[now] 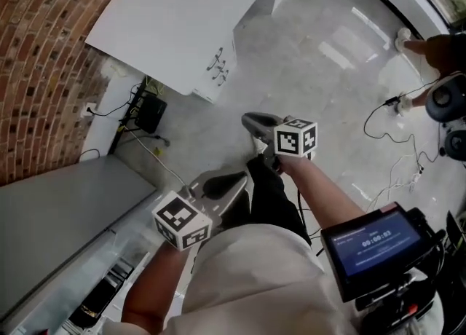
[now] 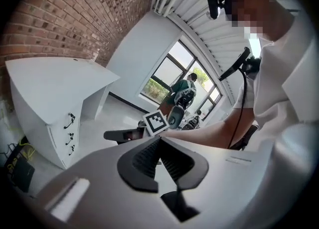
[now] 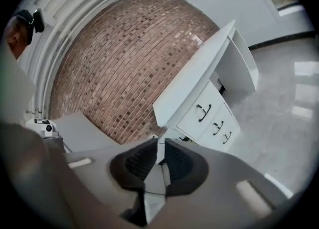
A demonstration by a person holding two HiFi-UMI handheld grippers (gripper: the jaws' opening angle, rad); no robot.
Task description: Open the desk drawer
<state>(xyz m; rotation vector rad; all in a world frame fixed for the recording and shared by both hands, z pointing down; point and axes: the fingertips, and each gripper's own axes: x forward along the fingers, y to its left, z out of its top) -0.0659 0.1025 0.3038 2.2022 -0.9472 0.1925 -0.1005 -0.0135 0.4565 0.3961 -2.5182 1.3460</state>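
Observation:
The white desk [image 1: 182,13] stands by the brick wall, well ahead of me. Three shut drawers with dark handles [image 1: 218,65] sit in its right end. The right gripper view shows those drawers [image 3: 212,121] stacked, the top handle [image 3: 203,112] uppermost. In the left gripper view the desk [image 2: 55,88] is far off at the left. My left gripper [image 1: 242,178] is shut on nothing, low over the floor. My right gripper [image 1: 249,119] is also shut and empty, a little closer to the desk. Both are well short of the drawers.
A black box with cables [image 1: 150,113] lies on the floor under the desk's left side. A grey table [image 1: 58,206] runs along my left. Cables [image 1: 397,166] trail over the floor at the right, near another person [image 1: 437,46]. A screen device [image 1: 375,245] hangs at my chest.

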